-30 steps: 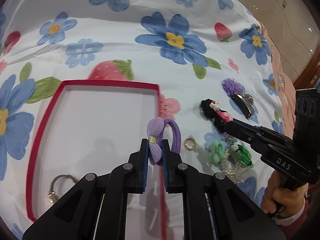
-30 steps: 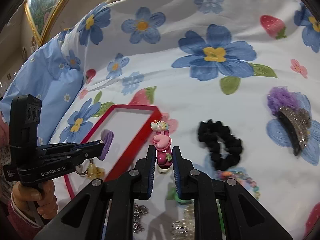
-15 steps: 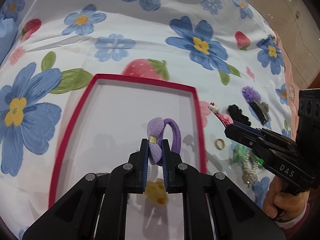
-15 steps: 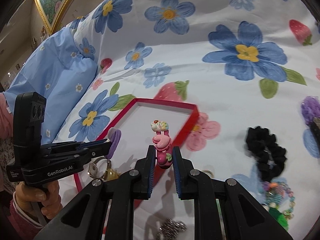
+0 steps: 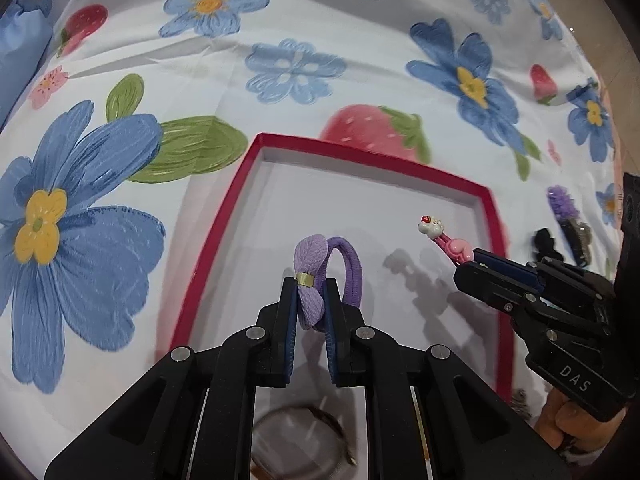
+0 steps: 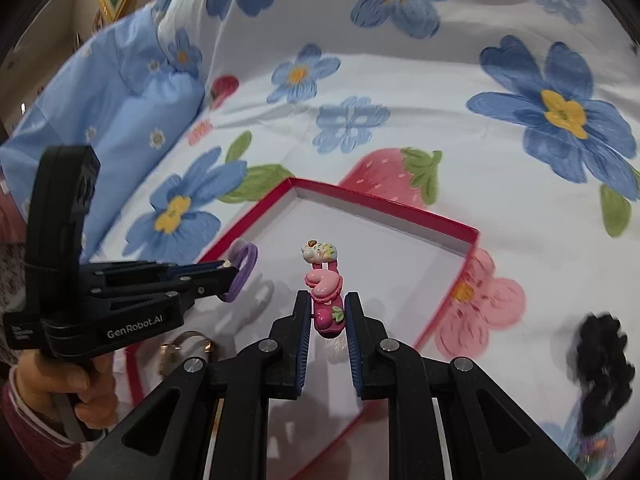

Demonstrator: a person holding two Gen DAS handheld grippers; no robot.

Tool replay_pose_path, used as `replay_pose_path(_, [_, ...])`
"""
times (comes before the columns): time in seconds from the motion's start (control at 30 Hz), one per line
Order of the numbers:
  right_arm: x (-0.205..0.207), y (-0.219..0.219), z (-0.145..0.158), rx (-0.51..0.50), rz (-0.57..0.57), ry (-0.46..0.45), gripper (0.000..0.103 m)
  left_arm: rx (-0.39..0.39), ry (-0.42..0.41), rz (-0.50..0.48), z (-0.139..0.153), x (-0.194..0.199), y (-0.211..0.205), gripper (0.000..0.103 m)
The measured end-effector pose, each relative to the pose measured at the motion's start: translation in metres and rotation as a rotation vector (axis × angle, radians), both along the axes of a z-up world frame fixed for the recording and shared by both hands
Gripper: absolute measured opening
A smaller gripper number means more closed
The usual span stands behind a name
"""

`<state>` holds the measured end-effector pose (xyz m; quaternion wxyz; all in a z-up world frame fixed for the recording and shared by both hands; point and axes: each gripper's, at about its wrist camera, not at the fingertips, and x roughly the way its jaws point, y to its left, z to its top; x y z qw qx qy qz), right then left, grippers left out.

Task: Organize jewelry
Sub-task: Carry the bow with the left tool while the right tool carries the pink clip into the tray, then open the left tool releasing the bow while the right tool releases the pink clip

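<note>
A shallow red-rimmed box point(image 5: 224, 232) with a white floor lies on the flowered bedsheet; it also shows in the right wrist view point(image 6: 384, 204). My left gripper point(image 5: 310, 304) is shut on a purple hair tie with a bow point(image 5: 320, 272) and holds it above the box floor; the tie also shows in the right wrist view point(image 6: 244, 268). My right gripper point(image 6: 327, 312) is shut on a pink cartoon hair clip point(image 6: 326, 292), held over the box; the clip also shows in the left wrist view point(image 5: 444, 238).
A metal bracelet point(image 5: 296, 444) lies in the box near me, also seen in the right wrist view point(image 6: 184, 346). Right of the box lie a black scrunchie point(image 6: 604, 368), a purple clip point(image 5: 564, 204) and beads. A blue pillow point(image 6: 116, 84) is at the left.
Both grippers have moved left over the red box with their items still held. The right gripper's clip now hangs over the box floor instead of beside its rim.
</note>
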<state>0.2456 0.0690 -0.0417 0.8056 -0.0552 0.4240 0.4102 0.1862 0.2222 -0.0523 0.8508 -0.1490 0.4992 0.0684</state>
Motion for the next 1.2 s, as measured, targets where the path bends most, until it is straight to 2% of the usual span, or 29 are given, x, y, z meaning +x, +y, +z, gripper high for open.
replay_pose_path(0.3, [0.011, 0.022, -0.018, -0.111, 0.038, -0.028, 0.017, 0.023, 0.054, -0.009, -0.020, 0.015, 0.002, 0.012])
replay_pose_path(0.67, [0.011, 0.028, -0.024, -0.158, 0.060, -0.042, 0.017, 0.033, 0.057, -0.002, -0.021, 0.017, 0.000, 0.014])
replay_pose_path(0.73, [0.011, 0.028, -0.024, -0.162, 0.061, -0.040, 0.018, 0.030, 0.061, 0.004, -0.020, 0.017, 0.001, 0.016])
replay_pose_path(0.8, [0.011, 0.029, -0.024, -0.164, 0.064, -0.041, 0.018, 0.031, 0.068, 0.015, -0.020, 0.017, 0.002, 0.028])
replay_pose_path(0.97, [0.012, 0.027, -0.021, -0.143, 0.060, -0.022, 0.020, 0.031, 0.065, 0.034, -0.016, 0.011, 0.006, 0.033])
replay_pose_path(1.03, [0.011, 0.023, -0.018, -0.121, 0.055, -0.005, 0.023, 0.033, 0.060, 0.037, -0.013, 0.008, 0.006, 0.033])
replay_pose_path(1.2, [0.004, 0.002, -0.003, -0.058, 0.027, 0.002, 0.025, 0.024, 0.027, 0.051, 0.001, -0.006, 0.004, 0.040])
